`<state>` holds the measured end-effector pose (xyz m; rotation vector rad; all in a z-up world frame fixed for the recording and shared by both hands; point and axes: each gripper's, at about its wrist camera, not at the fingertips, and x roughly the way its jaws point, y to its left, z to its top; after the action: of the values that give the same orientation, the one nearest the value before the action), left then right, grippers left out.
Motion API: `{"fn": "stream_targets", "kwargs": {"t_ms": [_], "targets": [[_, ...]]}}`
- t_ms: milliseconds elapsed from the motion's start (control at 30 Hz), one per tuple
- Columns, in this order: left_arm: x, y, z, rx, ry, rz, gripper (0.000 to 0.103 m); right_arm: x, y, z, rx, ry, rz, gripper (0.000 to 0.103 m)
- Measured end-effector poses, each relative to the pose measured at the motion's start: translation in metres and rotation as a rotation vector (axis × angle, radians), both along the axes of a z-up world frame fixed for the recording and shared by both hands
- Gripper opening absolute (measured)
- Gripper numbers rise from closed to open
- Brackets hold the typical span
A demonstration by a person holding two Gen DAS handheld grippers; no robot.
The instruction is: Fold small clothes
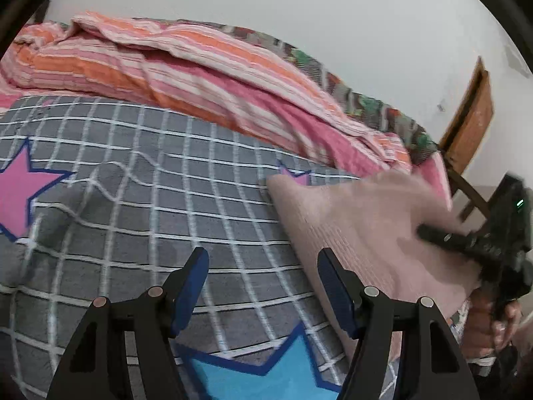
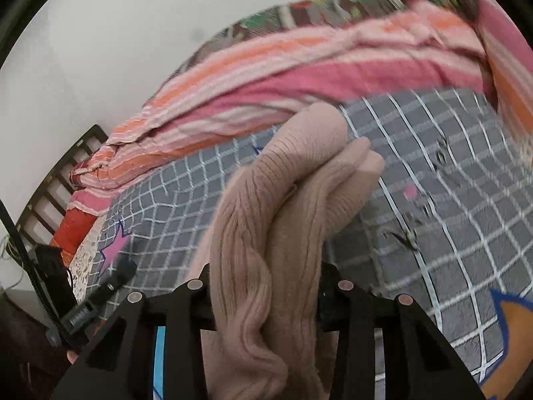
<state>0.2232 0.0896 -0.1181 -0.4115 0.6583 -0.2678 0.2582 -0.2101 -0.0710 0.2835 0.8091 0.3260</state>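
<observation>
A pale pink ribbed knit garment (image 2: 283, 206) is bunched between my right gripper's fingers; the right gripper (image 2: 266, 286) is shut on it and holds it above the bed. In the left wrist view the garment (image 1: 359, 220) hangs blurred at the right, with the right gripper (image 1: 429, 233) clamped on its edge. My left gripper (image 1: 263, 266) is open and empty, with blue pads (image 1: 191, 286), just left of the garment over the grey checked bedsheet (image 1: 166, 200).
A pink and orange striped quilt (image 1: 186, 66) lies bunched along the far side of the bed. The sheet carries a pink star (image 1: 16, 190) and a blue star (image 1: 260, 373). A wooden chair (image 1: 469, 126) stands at the wall. A slatted headboard (image 2: 60, 180) is at the left.
</observation>
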Motion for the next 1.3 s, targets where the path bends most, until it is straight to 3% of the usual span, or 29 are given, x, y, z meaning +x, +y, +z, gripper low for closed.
{"fn": "stream_targets", "kwargs": {"t_ms": [133, 300, 400, 467, 533, 600, 700, 767, 1067, 1300], "targets": [[0.004, 0.021, -0.007, -0.049, 0.061, 0.055, 0.066, 0.009, 0.036, 0.027, -0.058, -0.016, -0.002, 0.038], [0.001, 0.042, -0.008, -0.064, 0.061, 0.107, 0.066, 0.016, 0.076, 0.051, -0.078, -0.040, 0.022, 0.037], [0.000, 0.047, -0.008, -0.039, 0.062, 0.124, 0.066, 0.017, 0.091, 0.065, -0.019, -0.076, 0.058, 0.037], [-0.001, 0.047, -0.008, -0.020, 0.064, 0.131, 0.066, 0.016, 0.084, 0.066, 0.099, -0.094, 0.082, 0.037], [-0.001, 0.045, -0.008, 0.002, 0.065, 0.132, 0.066, 0.015, 0.065, 0.048, 0.214, -0.078, 0.084, 0.037], [0.000, 0.040, -0.008, 0.028, 0.071, 0.130, 0.066, 0.018, 0.050, 0.020, 0.234, -0.029, 0.064, 0.039], [0.001, 0.028, -0.008, 0.074, 0.070, 0.110, 0.066, 0.023, 0.027, -0.035, 0.159, 0.093, 0.004, 0.043], [0.001, 0.018, -0.008, 0.113, 0.065, 0.093, 0.066, 0.020, 0.017, -0.058, 0.056, 0.117, -0.041, 0.049], [0.000, -0.018, -0.015, 0.220, 0.071, 0.034, 0.066, -0.021, 0.010, -0.051, -0.170, -0.096, 0.025, 0.053], [-0.003, -0.031, -0.022, 0.272, 0.076, 0.022, 0.066, -0.020, -0.005, -0.069, -0.056, -0.062, 0.004, 0.056]]}}
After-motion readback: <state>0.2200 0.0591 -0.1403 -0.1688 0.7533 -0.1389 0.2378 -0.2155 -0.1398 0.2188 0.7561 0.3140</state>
